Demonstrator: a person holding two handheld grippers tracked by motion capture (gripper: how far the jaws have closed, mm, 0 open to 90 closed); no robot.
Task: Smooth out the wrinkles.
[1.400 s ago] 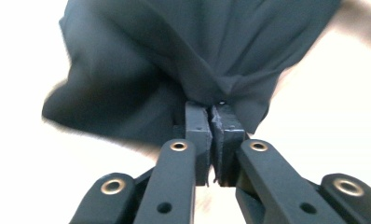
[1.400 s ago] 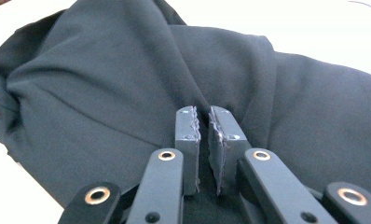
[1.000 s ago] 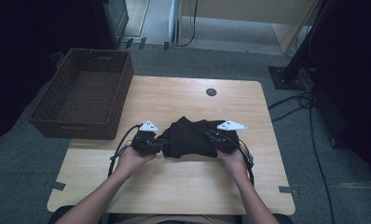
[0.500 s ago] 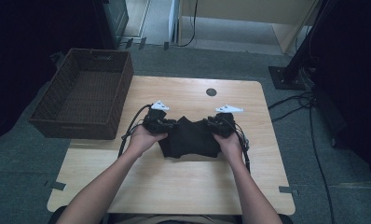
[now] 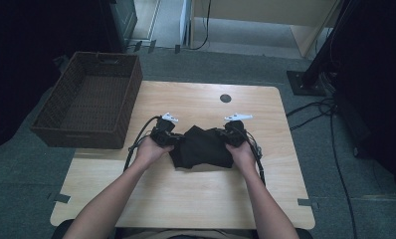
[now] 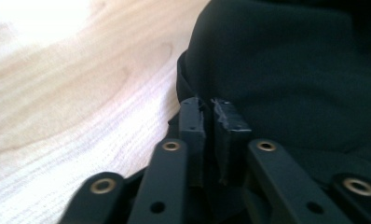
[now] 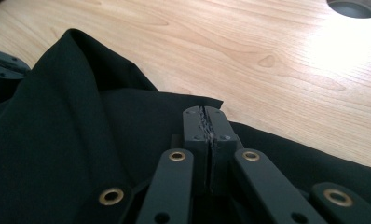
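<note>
Both hand-held grippers are clamped on the black cloth (image 5: 202,147) mid-tabletop (image 5: 196,199): the left hand-held gripper (image 6: 209,108) pinches its left edge, the right hand-held gripper (image 7: 203,114) its right edge. It looks mid-fold; next, I'd guess, both edges must travel together, evenly.

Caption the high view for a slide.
Two hand-held grippers, left gripper and right gripper, pinch a black cloth on the wooden table.

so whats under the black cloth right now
The black cloth lies bunched on the bare wooden table, pinched at its sides by the left gripper and right gripper. Its folds cover the wood beneath, so anything there is hidden.
</note>
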